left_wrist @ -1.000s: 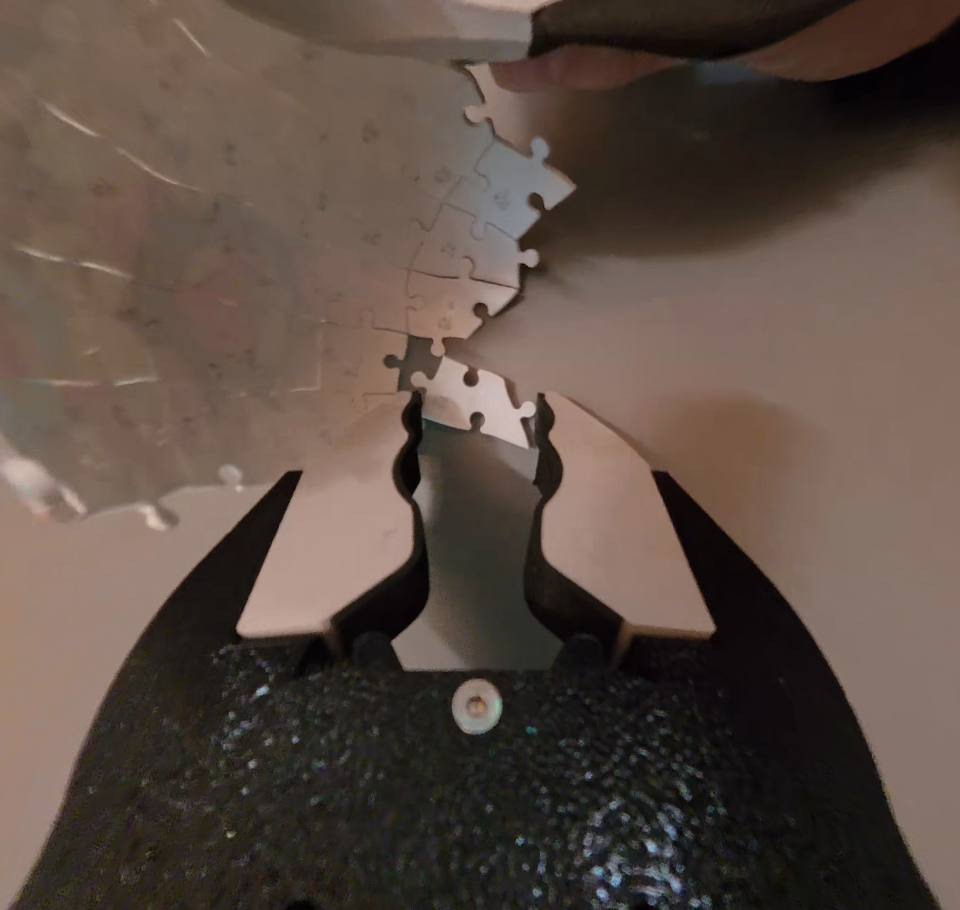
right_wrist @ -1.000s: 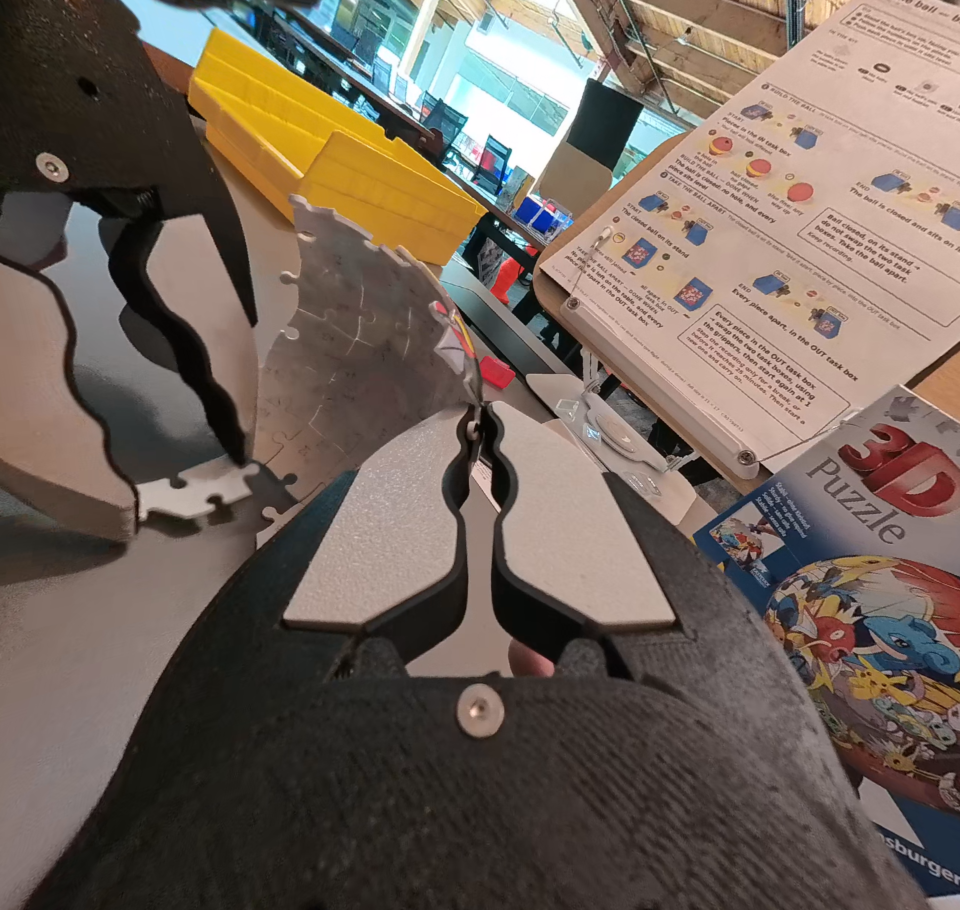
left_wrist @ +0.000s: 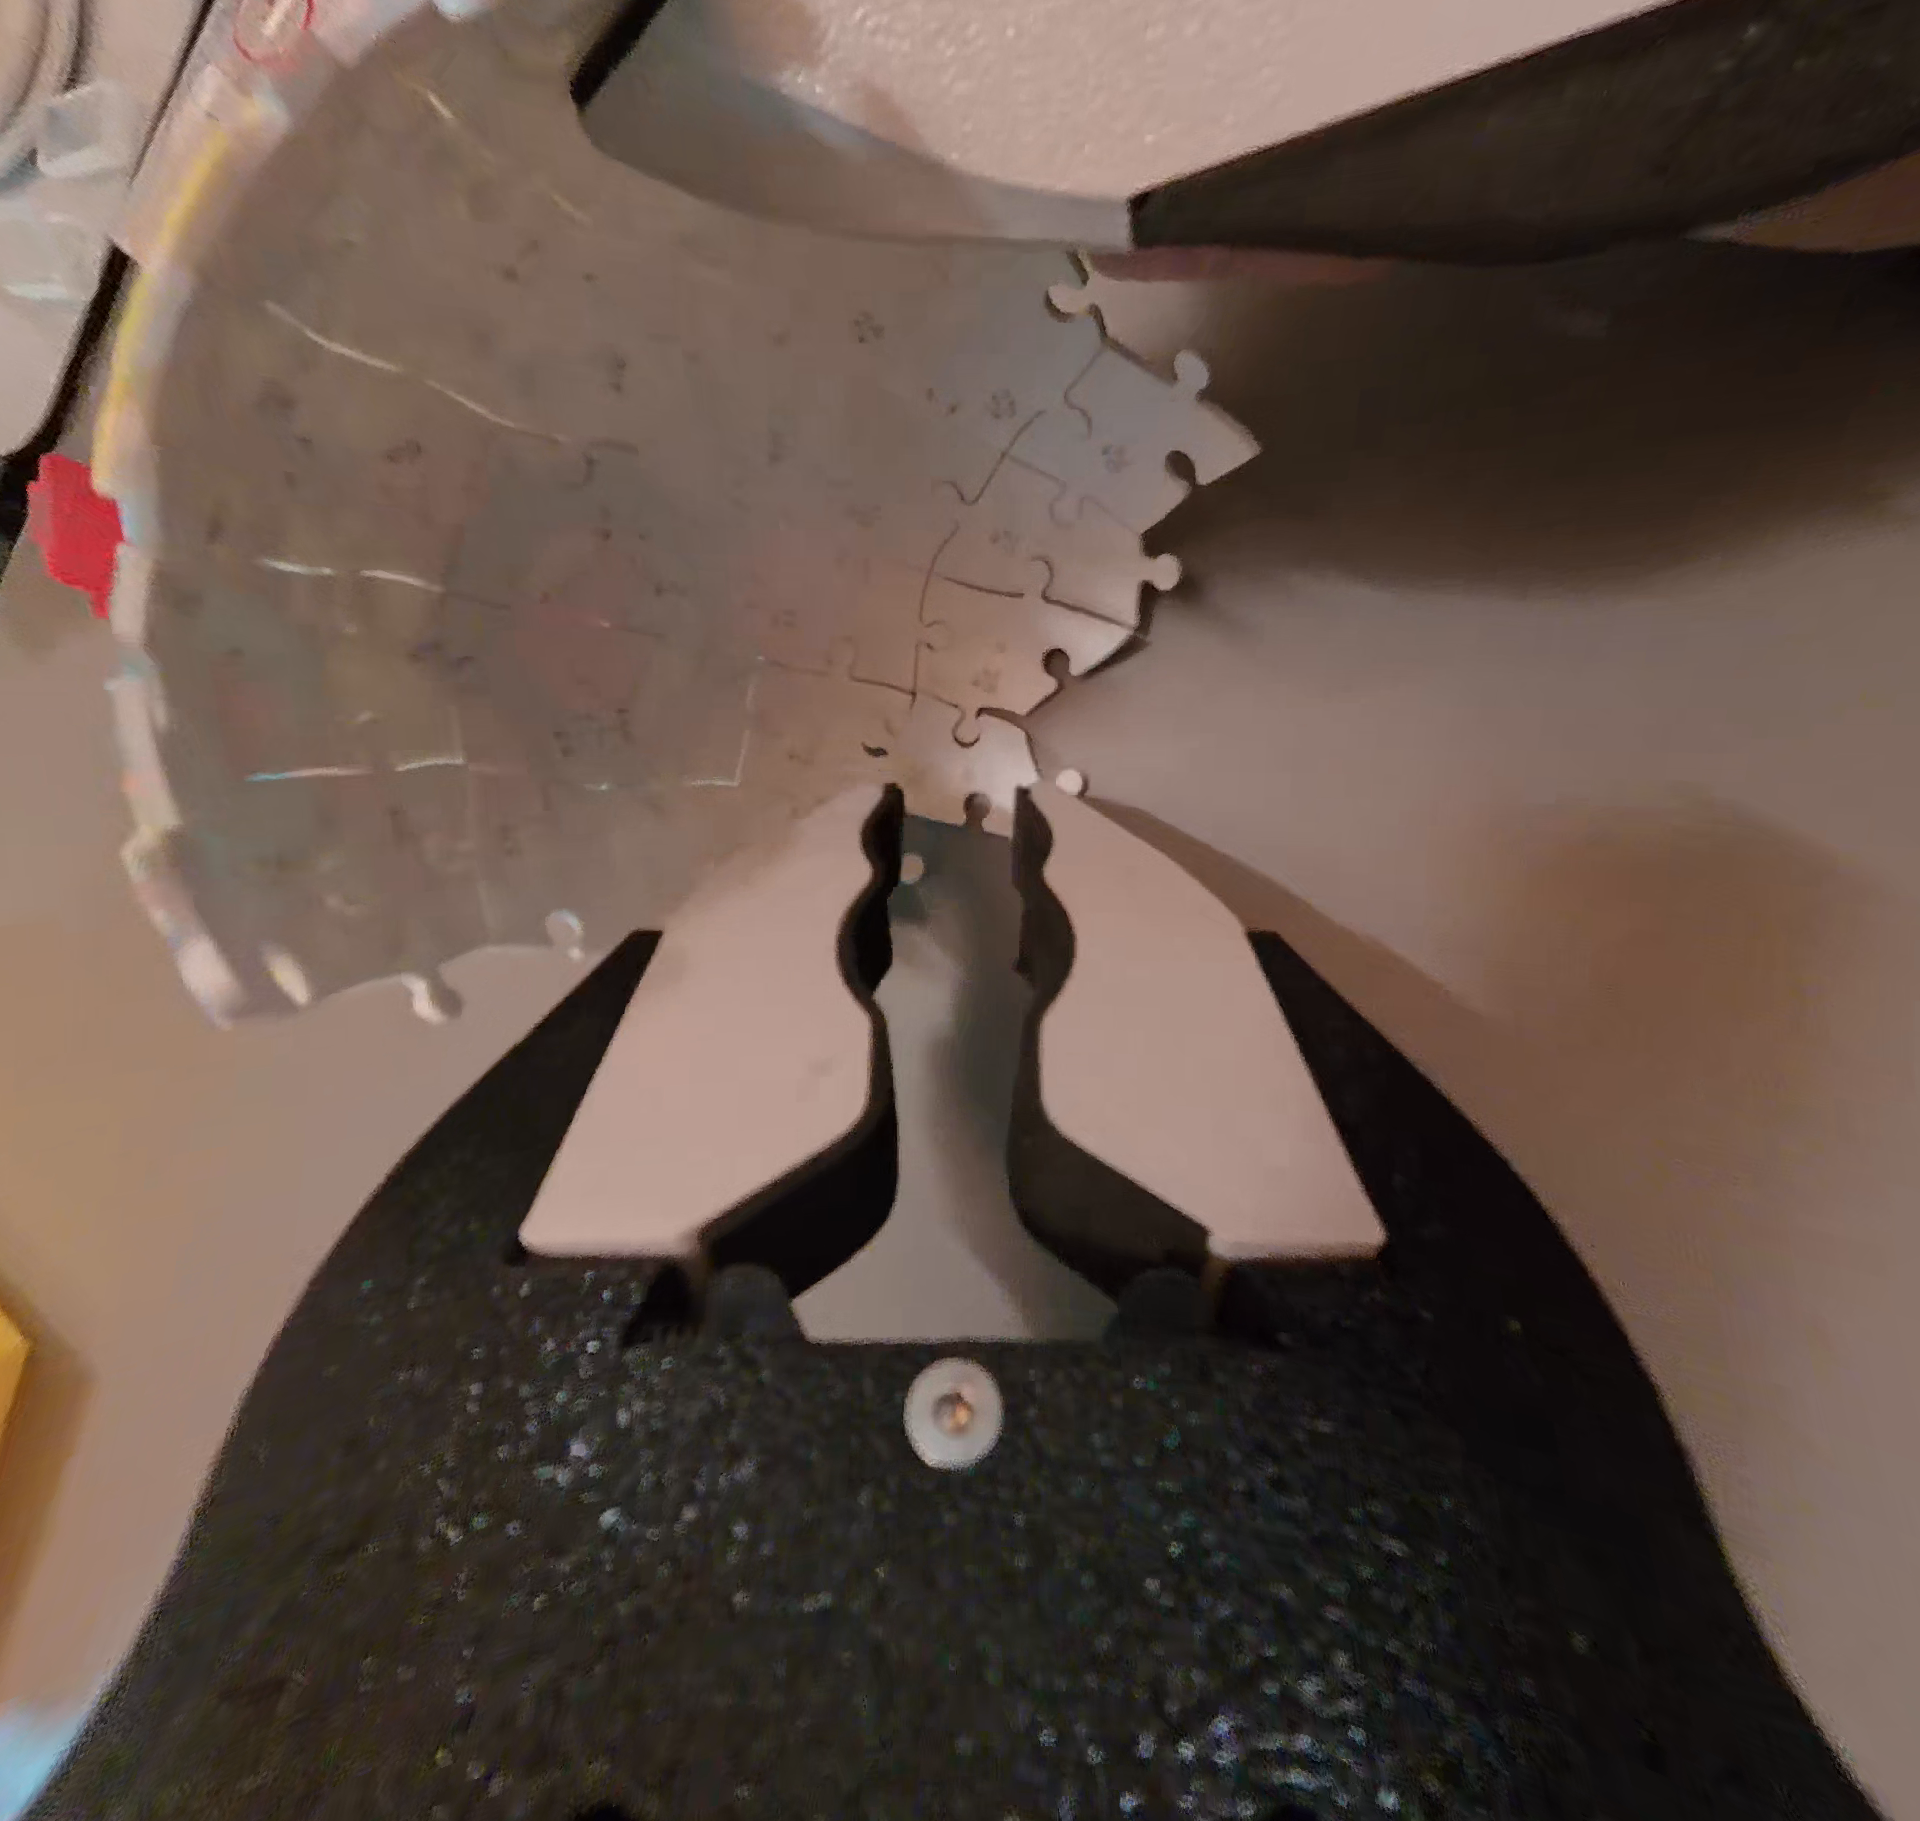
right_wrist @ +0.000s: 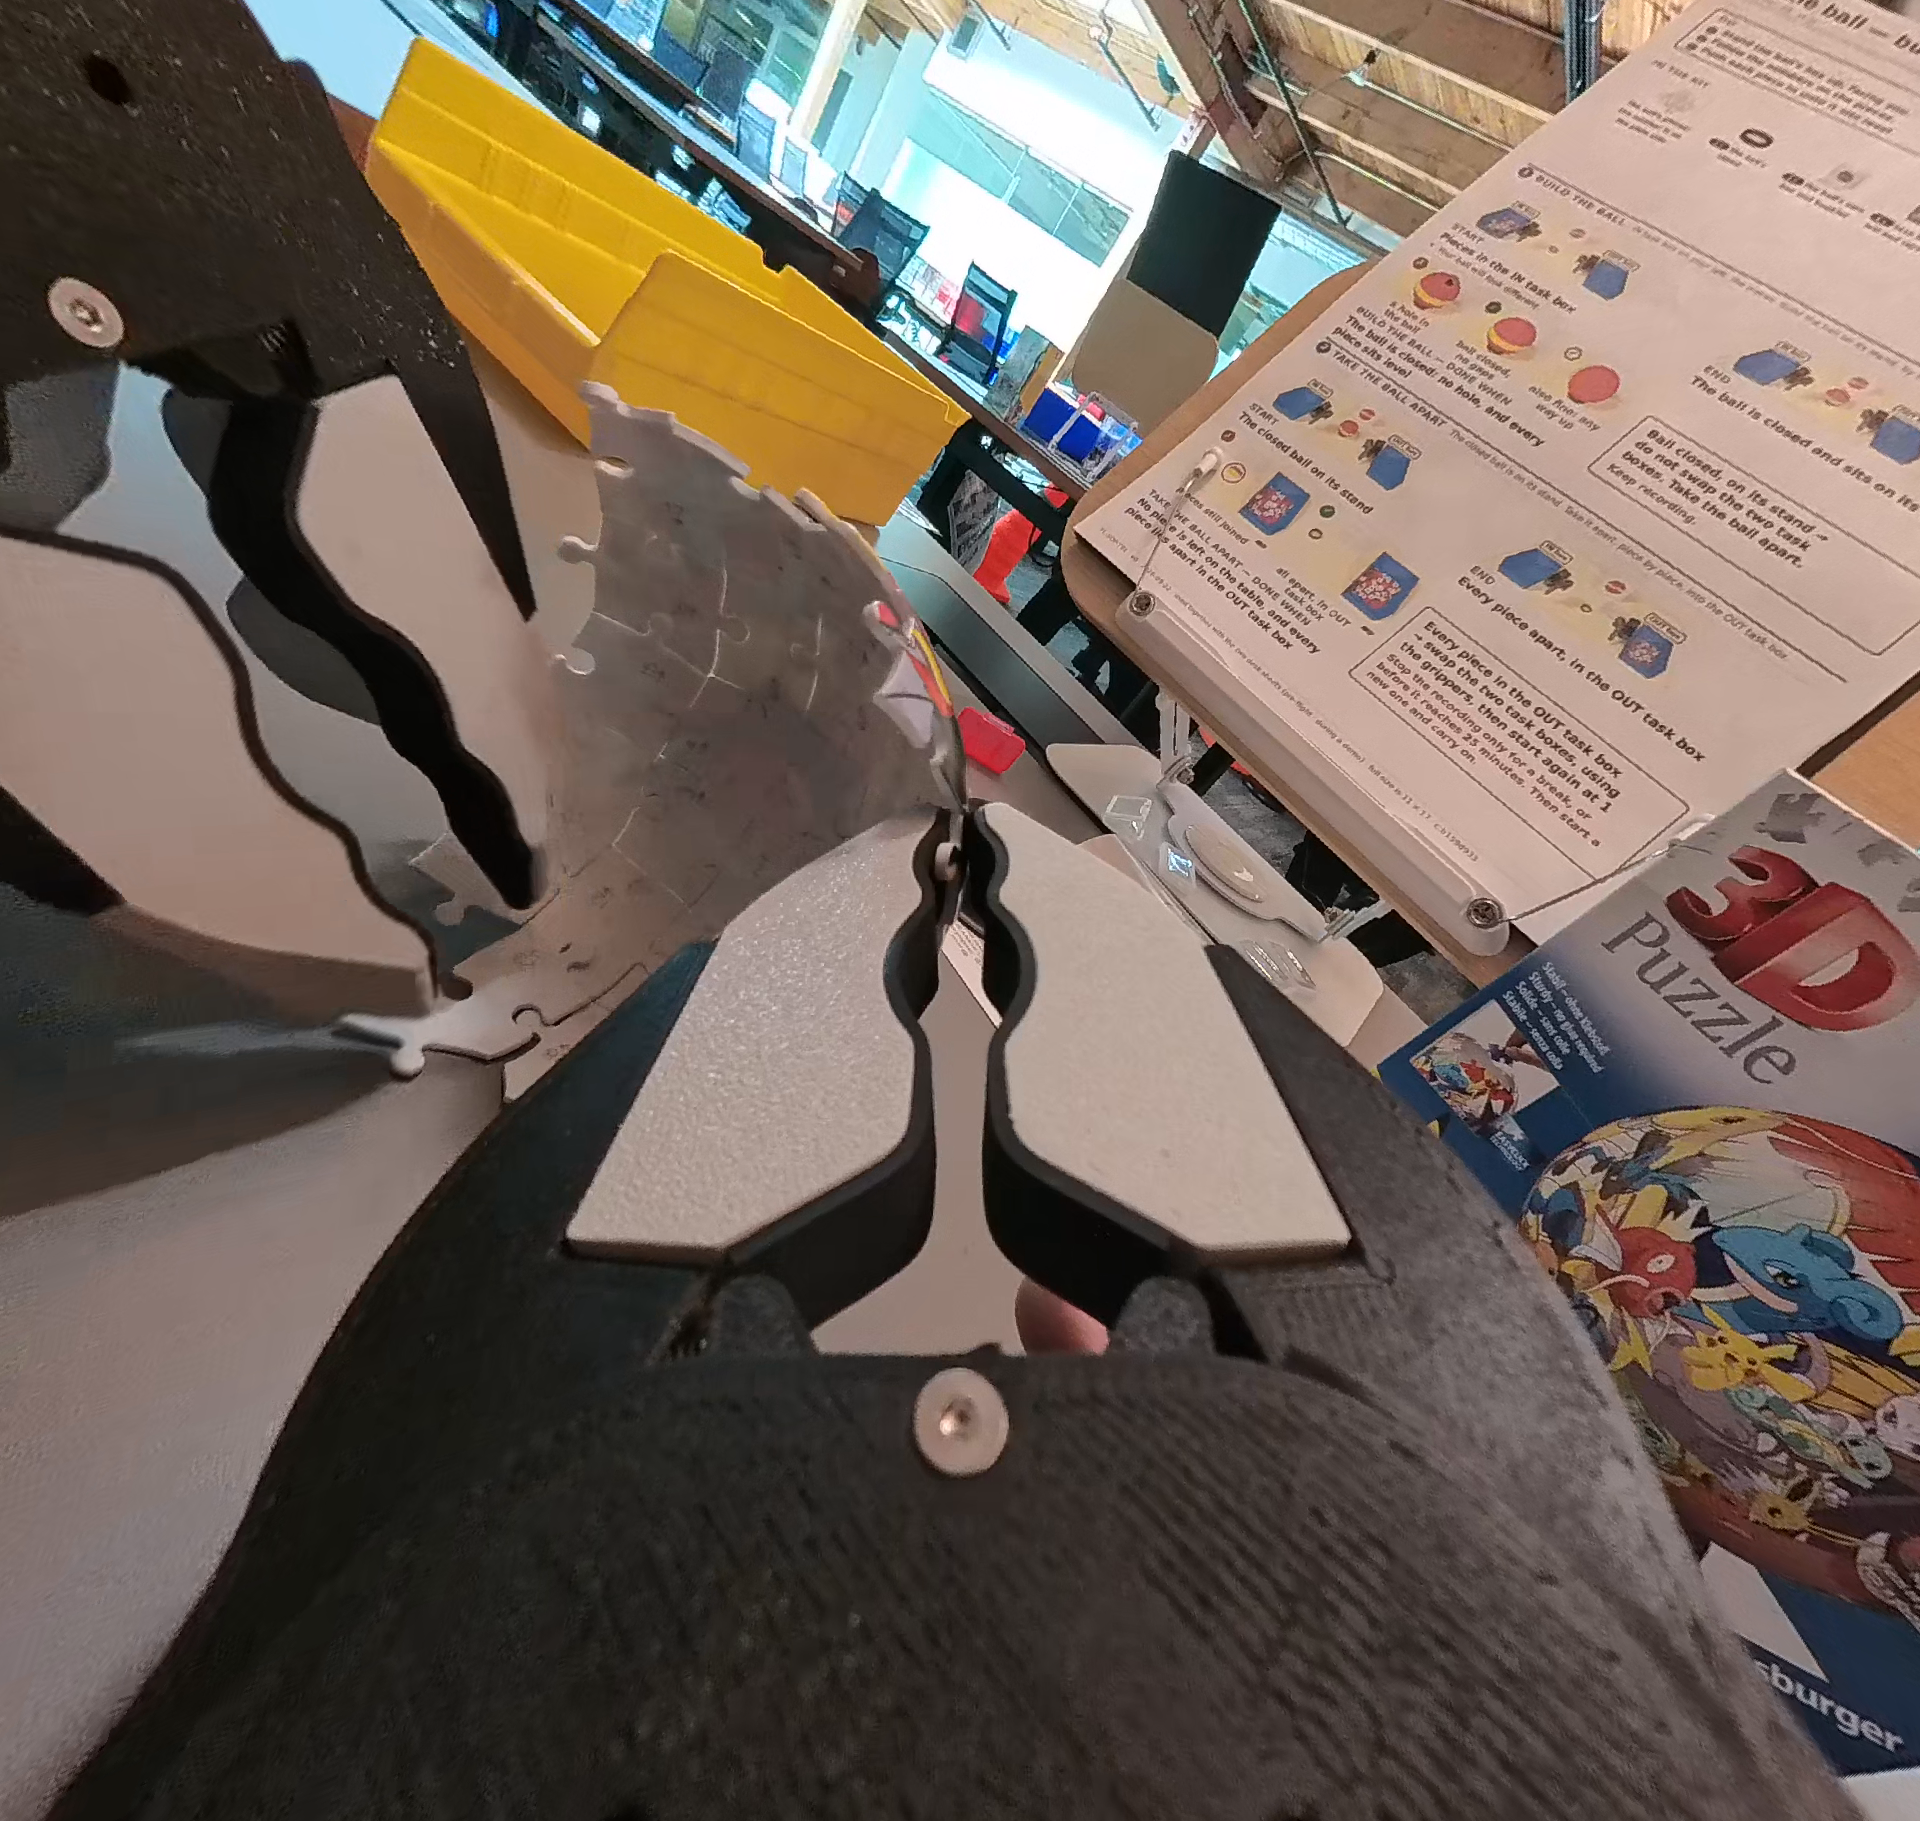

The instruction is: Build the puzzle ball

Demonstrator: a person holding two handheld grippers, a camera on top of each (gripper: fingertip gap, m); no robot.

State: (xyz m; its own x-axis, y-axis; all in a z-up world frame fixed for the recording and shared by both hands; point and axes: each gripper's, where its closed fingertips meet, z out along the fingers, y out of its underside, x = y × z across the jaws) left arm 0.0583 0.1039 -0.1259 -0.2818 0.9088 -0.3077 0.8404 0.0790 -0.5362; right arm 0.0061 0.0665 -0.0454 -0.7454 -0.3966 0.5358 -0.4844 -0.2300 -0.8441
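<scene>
right gripper [right_wrist: 961, 841] is pinching the curved shell [right_wrist: 727, 670] steady while left gripper [left_wrist: 956, 805] is squeezing a loose piece [left_wrist: 961, 769] into its edge

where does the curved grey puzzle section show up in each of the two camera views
Left wrist view: the curved puzzle section fills the upper left, its near edge reaching the left tongs.
Right wrist view: it stands left of centre, its rim pinched in the right tongs.
Shared landmark: the small red piece beyond the section.
</scene>
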